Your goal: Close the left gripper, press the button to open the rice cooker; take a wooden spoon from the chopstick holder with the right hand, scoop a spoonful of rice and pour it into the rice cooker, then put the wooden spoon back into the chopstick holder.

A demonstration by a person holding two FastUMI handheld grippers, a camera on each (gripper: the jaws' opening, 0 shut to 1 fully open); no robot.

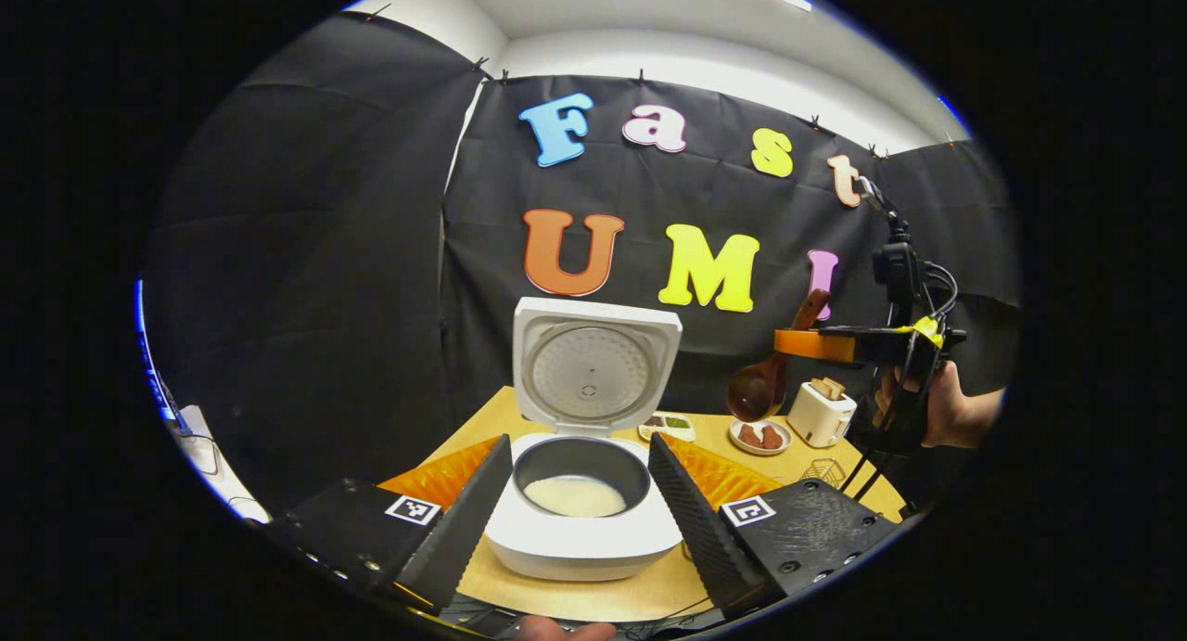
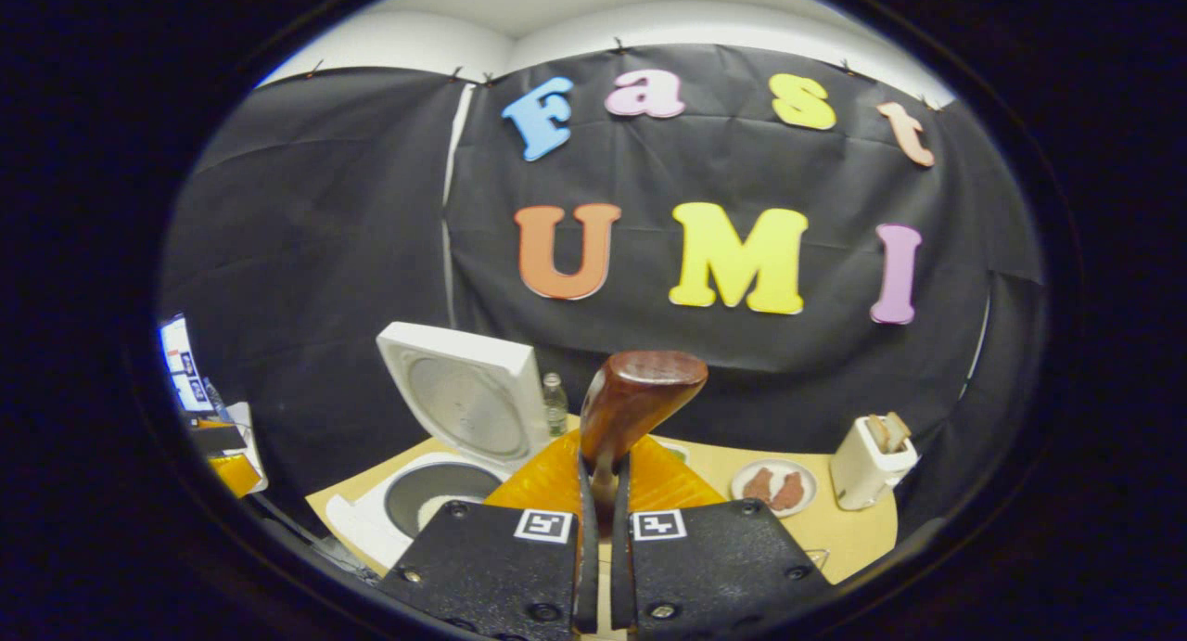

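Black cloth hangs round the booth behind a light wooden table (image 1: pixel 482 418).

In the left gripper view, the left gripper (image 1: pixel 580 502) stands with its fingers wide apart, holding nothing. Between them sits the white rice cooker (image 1: pixel 584 539), its lid (image 1: pixel 595 363) swung upright at the back. The dark inner pot (image 1: pixel 581 474) has a shallow layer of white rice (image 1: pixel 575 495) on its bottom. Further right and behind lie a small dish of greenish and dark bits (image 1: pixel 668 426), then a plate with pieces of reddish meat (image 1: pixel 759 436), then a white toaster (image 1: pixel 819 412) with bread slices poking out of it. Above the plate, the right gripper (image 1: pixel 805 344), carried by a hand (image 1: pixel 946 404), hangs in the air clamped on a wooden spoon (image 1: pixel 765 377). The spoon's bowl points down and left, well apart from the cooker. I cannot tell whether anything is in the bowl.

In the right gripper view, the right gripper (image 2: pixel 601 493) has its fingers pressed close on the spoon's handle (image 2: pixel 631 409), whose rounded end rises above them. The open cooker (image 2: pixel 436 493) lies to the lower left, with a small bottle (image 2: pixel 555 404) beside its lid. The meat plate (image 2: pixel 774 486) and toaster (image 2: pixel 872 460) sit to the right.
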